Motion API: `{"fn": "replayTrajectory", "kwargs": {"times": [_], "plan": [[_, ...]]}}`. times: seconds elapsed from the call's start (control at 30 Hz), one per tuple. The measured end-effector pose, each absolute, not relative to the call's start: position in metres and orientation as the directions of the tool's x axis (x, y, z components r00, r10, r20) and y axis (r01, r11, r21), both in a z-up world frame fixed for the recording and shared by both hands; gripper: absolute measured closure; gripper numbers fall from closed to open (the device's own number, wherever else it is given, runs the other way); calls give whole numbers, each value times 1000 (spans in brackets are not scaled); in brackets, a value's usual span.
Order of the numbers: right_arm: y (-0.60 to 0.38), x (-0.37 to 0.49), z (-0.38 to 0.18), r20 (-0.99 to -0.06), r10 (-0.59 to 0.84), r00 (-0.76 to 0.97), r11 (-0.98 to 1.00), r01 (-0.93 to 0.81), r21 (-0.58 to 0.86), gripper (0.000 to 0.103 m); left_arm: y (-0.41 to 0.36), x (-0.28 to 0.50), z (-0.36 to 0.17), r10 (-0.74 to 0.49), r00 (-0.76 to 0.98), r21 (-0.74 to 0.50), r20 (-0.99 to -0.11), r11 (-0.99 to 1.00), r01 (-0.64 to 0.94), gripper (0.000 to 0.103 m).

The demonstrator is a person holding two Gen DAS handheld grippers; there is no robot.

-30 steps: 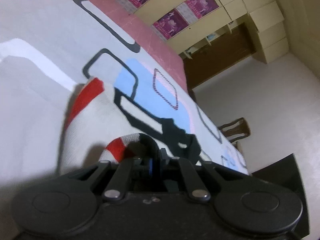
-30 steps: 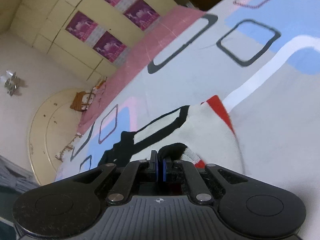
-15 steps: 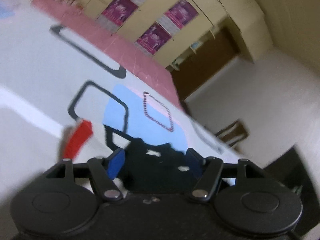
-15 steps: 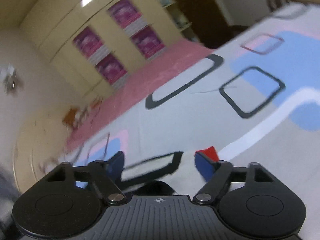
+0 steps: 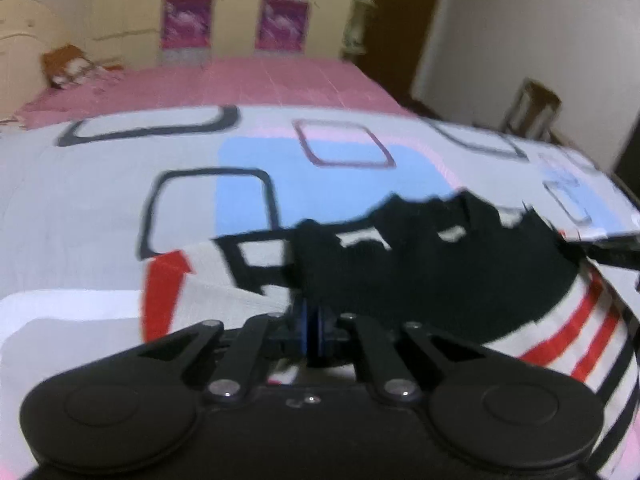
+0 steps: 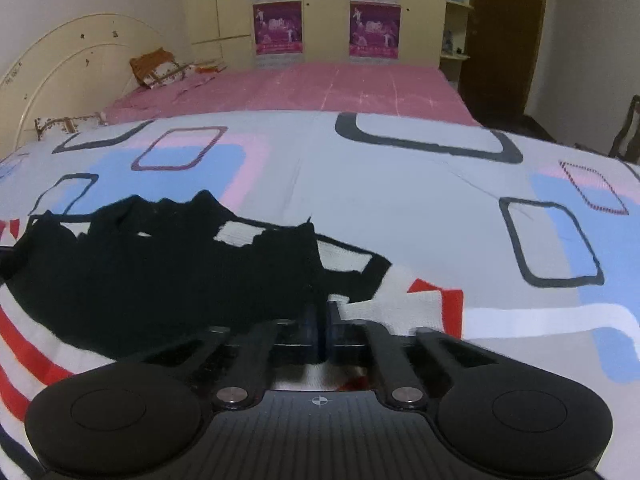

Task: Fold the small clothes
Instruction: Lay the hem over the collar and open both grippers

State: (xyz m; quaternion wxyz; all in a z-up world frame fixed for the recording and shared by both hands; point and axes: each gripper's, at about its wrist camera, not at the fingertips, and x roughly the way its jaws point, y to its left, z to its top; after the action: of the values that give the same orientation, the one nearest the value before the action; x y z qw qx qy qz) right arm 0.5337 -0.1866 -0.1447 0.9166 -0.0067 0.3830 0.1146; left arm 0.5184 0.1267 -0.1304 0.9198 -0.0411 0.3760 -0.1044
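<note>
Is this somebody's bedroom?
Most likely a bedroom: a big bed with a curved headboard, a patterned bedsheet and wardrobe doors behind it.

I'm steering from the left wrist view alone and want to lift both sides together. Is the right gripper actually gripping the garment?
Observer: Yes. The right gripper is shut on the garment, pinching its near edge where black meets white.
Operator: What lies on its outer side?
Observer: A red-tipped white flap rests on the bedspread, just right of the fingers.
Operator: Does the cloth hang off the bed there?
Observer: Not that I can see. The bedspread carries on to the right, well past the flap.
</note>
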Motion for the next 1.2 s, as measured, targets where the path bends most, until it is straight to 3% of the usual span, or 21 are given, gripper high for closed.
{"fn": "replayTrajectory", "kwargs": {"times": [0.1, 0.23, 0.67, 0.7, 0.73, 0.77, 0.8, 0.83, 0.87, 0.9, 0.93, 0.97, 1.07, 1.2], "plan": [[-203, 527, -138, -663, 150, 734, 988, -137, 72, 101, 145, 502, -123, -162, 777, -189, -608, 980, 56, 99], [-201, 532, -160, -705, 89, 703, 993, -115, 11, 101, 142, 518, -137, -155, 734, -178, -661, 983, 47, 99], [-197, 532, -155, -708, 50, 704, 995, -95, -24, 97, 128, 520, -135, -88, 733, -97, -674, 995, 31, 94], [-195, 531, -155, -708, 41, 705, 995, -93, -35, 88, 126, 519, -134, -83, 735, -86, -673, 996, 34, 92], [-193, 530, -153, -700, -1, 714, 995, -68, -71, 53, 126, 519, -133, -82, 736, -84, -672, 996, 34, 76], [-192, 528, -150, -679, -58, 732, 993, -30, -116, 11, 125, 518, -132, -75, 735, -77, -674, 997, 32, 45], [-192, 524, -146, -649, -76, 757, 992, -12, -129, 9, 124, 516, -130, -53, 736, -56, -675, 998, 21, 32], [-195, 518, -140, -619, -57, 783, 994, -14, -109, 9, 122, 510, -124, -28, 757, -31, -652, 999, 10, 26], [-197, 514, -133, -609, -41, 792, 997, -12, -82, 21, 122, 504, -118, -29, 774, -31, -633, 999, 13, 33], [-197, 511, -128, -605, -8, 796, 998, -27, -48, 33, 122, 501, -112, -47, 778, -51, -627, 998, 20, 37], [-196, 509, -123, -610, 26, 792, 999, -45, -15, 55, 119, 497, -106, -88, 786, -95, -613, 995, 37, 44], [-191, 508, -119, -610, 67, 789, 997, -69, 20, 66, 113, 493, -100, -126, 794, -125, -595, 990, 64, 47], [-159, 505, -113, -607, 201, 769, 978, -188, 85, 71, 69, 491, -94, -236, 776, -113, -585, 971, 210, 47], [-111, 505, -123, -640, 320, 698, 941, -310, 133, 71, 22, 504, -111, -353, 683, -144, -640, 928, 345, 48]]}}
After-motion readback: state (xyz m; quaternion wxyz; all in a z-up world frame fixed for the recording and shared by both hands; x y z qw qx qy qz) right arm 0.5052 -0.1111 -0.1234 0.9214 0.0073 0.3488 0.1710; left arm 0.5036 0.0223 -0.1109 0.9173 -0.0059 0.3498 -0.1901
